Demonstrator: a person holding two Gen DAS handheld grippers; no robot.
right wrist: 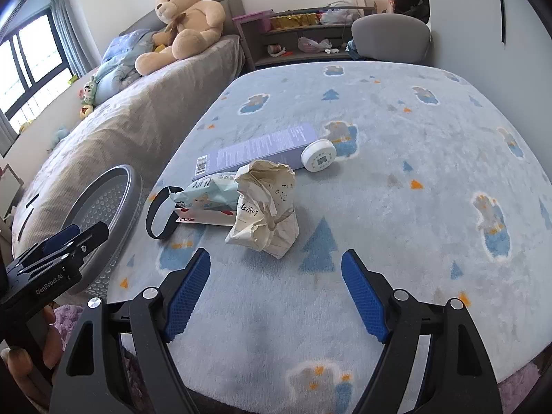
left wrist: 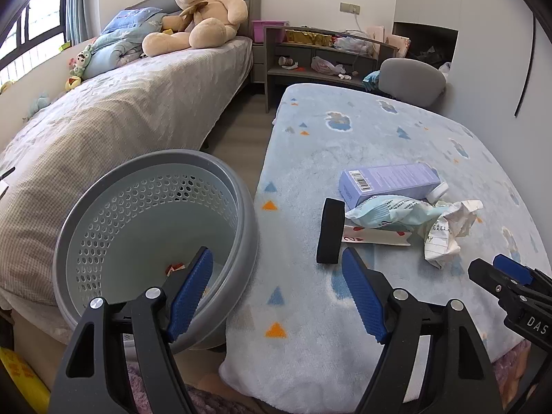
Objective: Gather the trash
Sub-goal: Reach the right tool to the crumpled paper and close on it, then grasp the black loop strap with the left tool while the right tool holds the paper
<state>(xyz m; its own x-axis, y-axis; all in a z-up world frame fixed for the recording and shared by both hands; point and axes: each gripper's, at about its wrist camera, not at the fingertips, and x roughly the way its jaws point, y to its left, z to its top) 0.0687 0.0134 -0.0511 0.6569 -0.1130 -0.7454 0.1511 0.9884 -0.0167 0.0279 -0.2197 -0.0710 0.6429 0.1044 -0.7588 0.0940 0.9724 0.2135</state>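
Observation:
A grey perforated trash bin (left wrist: 155,227) stands left of the blue blanket-covered table (left wrist: 396,138), with a small scrap at its bottom. On the table lie a crumpled paper (right wrist: 265,214), a light-blue wrapper (right wrist: 210,196), a playing card (right wrist: 203,219), a purple box (right wrist: 258,151), a black band (right wrist: 160,215) and a white round lid (right wrist: 318,159). My left gripper (left wrist: 277,286) is open and empty, over the bin's right rim. My right gripper (right wrist: 276,289) is open and empty, just in front of the crumpled paper (left wrist: 445,231).
A bed (left wrist: 114,117) with a large teddy bear (left wrist: 200,10) runs along the left. A grey shelf unit (left wrist: 321,58) and a grey chair (left wrist: 412,79) stand behind the table. Floor shows between bed and table.

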